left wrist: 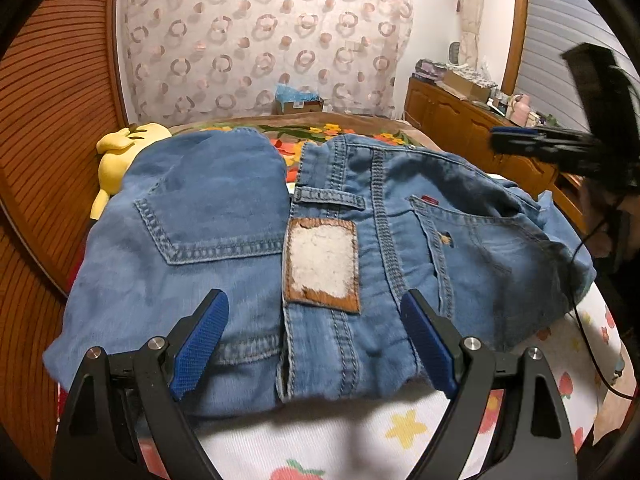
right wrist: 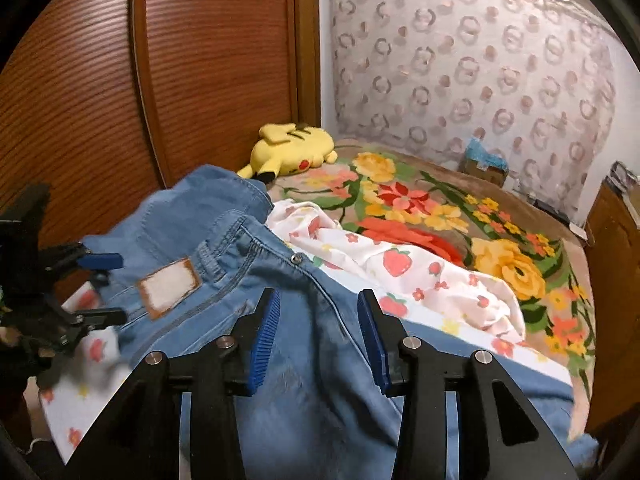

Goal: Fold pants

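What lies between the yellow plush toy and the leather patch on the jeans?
In the left wrist view, only denim: the folded jeans with a back pocket fill the stretch from the yellow plush toy to the leather patch.

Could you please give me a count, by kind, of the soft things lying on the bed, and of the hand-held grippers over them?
Blue jeans: 1
Yellow plush toy: 1
White strawberry-print sheet: 1
Floral blanket: 1
Hand-held grippers: 2, the left hand-held gripper and the right hand-held gripper, both open
Total: 6
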